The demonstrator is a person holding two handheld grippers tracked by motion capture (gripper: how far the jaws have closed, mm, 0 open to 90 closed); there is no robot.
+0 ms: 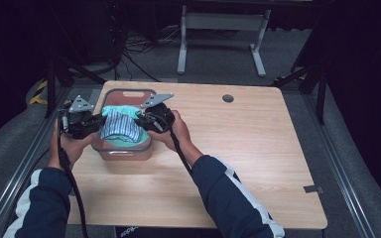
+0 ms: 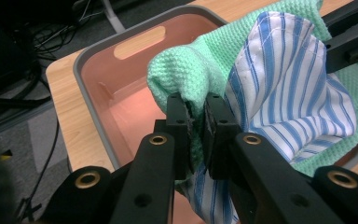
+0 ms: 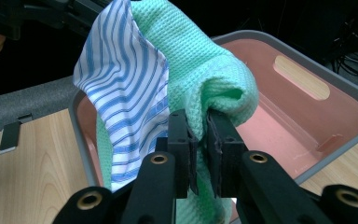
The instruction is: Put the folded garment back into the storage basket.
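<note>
High view: two tools, two cloths, one bin.

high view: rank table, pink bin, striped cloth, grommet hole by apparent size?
1. table
2. pink bin
3. striped cloth, held over the bin with a green cloth by the left gripper and right gripper
4. grommet hole
</note>
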